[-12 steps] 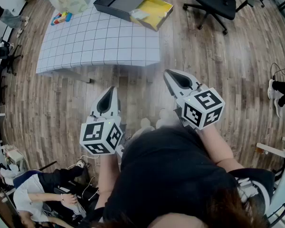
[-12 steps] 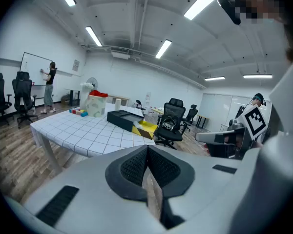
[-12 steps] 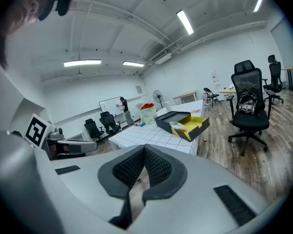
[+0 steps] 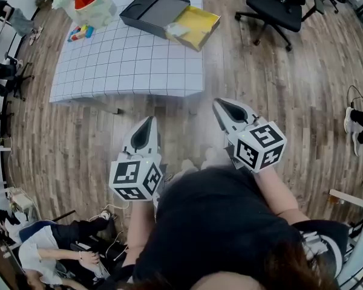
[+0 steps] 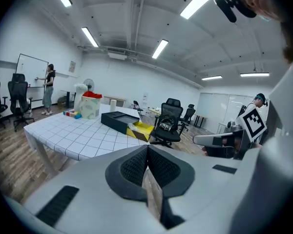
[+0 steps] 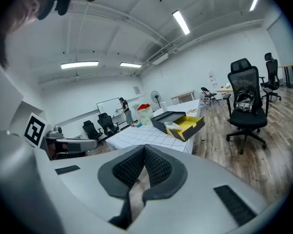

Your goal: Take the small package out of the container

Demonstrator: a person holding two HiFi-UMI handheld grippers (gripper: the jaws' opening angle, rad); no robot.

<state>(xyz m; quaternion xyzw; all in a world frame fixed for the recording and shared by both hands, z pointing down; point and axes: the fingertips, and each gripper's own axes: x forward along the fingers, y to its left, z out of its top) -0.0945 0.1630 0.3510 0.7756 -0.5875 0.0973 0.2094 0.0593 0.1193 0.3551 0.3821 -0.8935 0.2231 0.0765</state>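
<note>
A black container with a yellow inner tray lies open at the far right corner of the gridded table. A small pale package rests in the yellow tray; it also shows as the package in the right gripper view. My left gripper and right gripper are both shut and empty, held over the wooden floor short of the table's near edge. In the left gripper view the container sits well ahead of the jaws.
A white bag with a red top and small colourful items stand at the table's far left. A black office chair is right of the table. A person stands by a whiteboard far off; someone sits at lower left.
Both grippers and the view have shifted slightly; the table looks a little nearer. Both jaws stay shut.
</note>
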